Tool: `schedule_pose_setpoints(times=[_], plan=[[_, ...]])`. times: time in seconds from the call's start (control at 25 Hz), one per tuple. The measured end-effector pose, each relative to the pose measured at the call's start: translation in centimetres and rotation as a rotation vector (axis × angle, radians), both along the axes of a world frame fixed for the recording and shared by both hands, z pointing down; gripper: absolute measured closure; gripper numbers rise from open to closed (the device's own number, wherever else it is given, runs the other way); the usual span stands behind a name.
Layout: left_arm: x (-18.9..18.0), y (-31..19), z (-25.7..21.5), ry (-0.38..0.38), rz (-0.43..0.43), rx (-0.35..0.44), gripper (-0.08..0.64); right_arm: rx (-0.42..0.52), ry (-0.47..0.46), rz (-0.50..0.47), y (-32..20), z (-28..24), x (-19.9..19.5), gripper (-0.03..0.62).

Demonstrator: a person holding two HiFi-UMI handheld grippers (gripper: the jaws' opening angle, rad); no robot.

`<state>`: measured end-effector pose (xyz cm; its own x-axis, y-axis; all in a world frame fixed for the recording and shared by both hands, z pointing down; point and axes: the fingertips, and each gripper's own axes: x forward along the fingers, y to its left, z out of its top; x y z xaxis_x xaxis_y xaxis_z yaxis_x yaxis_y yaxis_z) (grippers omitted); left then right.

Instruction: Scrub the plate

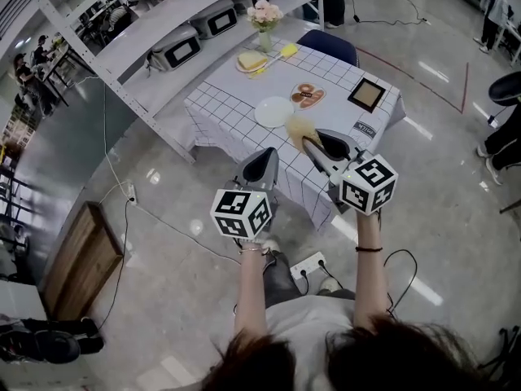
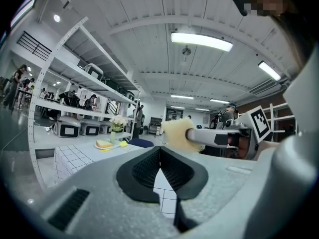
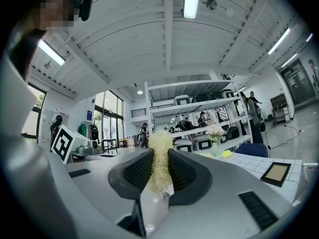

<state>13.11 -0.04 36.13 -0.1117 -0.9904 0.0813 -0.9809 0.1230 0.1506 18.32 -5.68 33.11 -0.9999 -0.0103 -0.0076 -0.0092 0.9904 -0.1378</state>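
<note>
Arms point(image 1: 251, 296) reach forward, right tongs point(image 3: 160, 159) pinching scrubber point(image 1: 298, 128), left tongs point(image 2: 159, 152) closed, empty.

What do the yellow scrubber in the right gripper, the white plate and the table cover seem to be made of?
Scrubber: pale yellow, matte, coarse frayed fibres, probably loofah or similar plant fibre.
Plate: plain white, smooth; ceramic or plastic, cannot tell.
Table cover: white cloth with dark grid lines; it drapes over the edges.

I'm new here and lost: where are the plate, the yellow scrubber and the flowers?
plate point(image 1: 273, 111), head view, its white middle.
yellow scrubber point(image 1: 297, 127), head view, its fluffy end.
flowers point(image 1: 264, 11), head view, the blossoms.
</note>
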Motion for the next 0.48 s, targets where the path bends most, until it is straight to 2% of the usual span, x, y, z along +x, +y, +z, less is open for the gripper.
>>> schedule_pose_setpoints(times=[0.48], plan=[[-8.5,-3.9,1.2,0.015,0.085,-0.018,0.549,-0.031,0.003,0.068,-3.2,1.2,-7.5,0.512]])
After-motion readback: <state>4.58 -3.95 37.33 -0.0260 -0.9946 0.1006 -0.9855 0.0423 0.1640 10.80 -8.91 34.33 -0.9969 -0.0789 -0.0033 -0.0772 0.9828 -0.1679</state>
